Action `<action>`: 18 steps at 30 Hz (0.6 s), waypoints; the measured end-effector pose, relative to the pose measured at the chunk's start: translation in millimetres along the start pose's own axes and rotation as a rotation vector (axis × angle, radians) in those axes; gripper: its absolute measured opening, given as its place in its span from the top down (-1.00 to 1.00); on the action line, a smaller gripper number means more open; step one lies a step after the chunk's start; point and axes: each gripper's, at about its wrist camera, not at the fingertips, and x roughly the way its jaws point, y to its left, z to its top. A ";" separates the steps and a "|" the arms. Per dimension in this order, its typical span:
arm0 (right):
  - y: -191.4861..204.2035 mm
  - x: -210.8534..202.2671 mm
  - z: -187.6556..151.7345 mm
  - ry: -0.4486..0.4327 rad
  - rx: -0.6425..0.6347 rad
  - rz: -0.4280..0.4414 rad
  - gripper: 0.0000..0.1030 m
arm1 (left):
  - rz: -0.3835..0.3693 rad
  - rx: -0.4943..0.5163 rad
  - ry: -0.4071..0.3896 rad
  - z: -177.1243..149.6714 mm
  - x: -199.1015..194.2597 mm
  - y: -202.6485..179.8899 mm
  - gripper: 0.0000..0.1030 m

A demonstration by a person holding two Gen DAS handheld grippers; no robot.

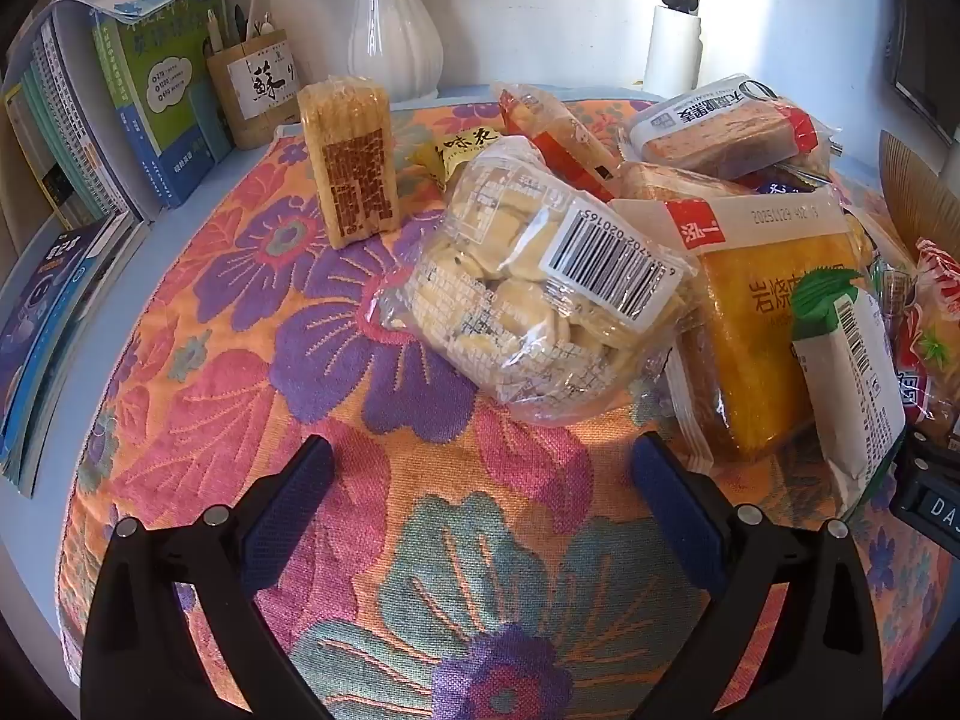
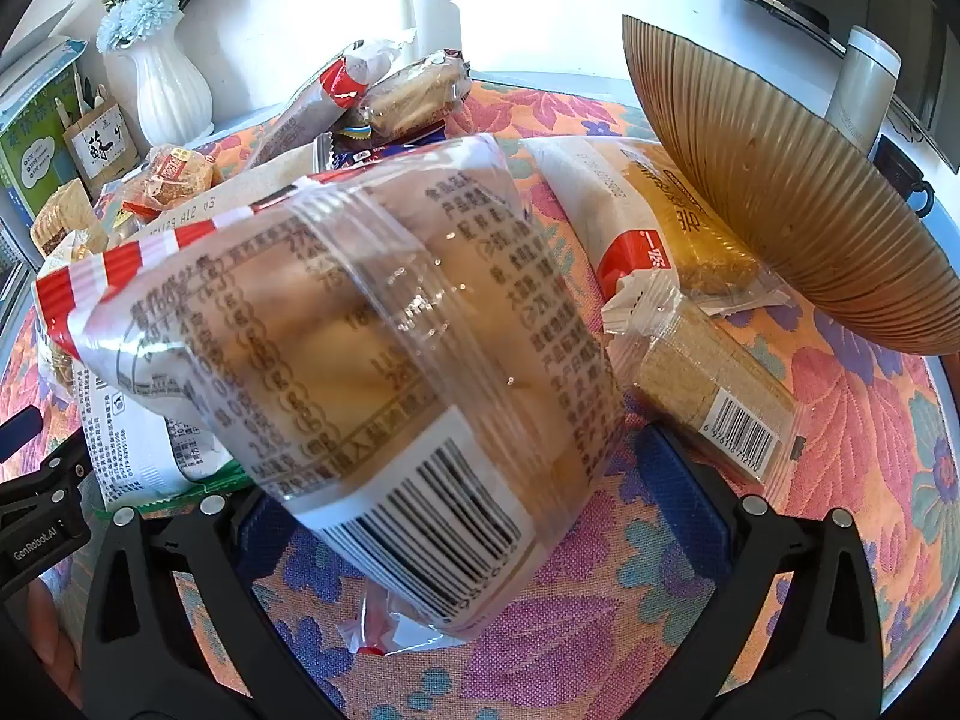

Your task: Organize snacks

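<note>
While both claws stand wide apart and hold nothing, the snacks sit heaped on the floral woven cloth (image 1: 198,372) covering the bench. Left claw (image 1: 483,501) hovers just short of the clear bag of pale biscuits with a barcode label (image 1: 528,294). Right claw (image 2: 474,516) straddles a clear, red-striped pack of buns (image 2: 372,372), pads apparently not pressing. Risks: slick film slips on closing; pack is propped on neighbours, so lifting could topple the pile toward the ribbed brown bowl (image 2: 798,198).

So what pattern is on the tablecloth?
Large flowers, purple, pink and teal on orange, on the tablecloth; clearest in the left wrist view.
</note>
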 end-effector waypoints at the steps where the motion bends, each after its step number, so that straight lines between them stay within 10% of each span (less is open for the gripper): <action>1: 1.8 -0.1 -0.1 0.001 -0.015 -0.021 -0.94 | -0.002 -0.001 0.001 0.0 0.0 0.1 -0.91; 18: 4.8 1.2 -0.8 -0.003 -0.023 -0.029 -0.94 | -0.007 -0.005 0.003 0.1 2.6 0.8 -0.91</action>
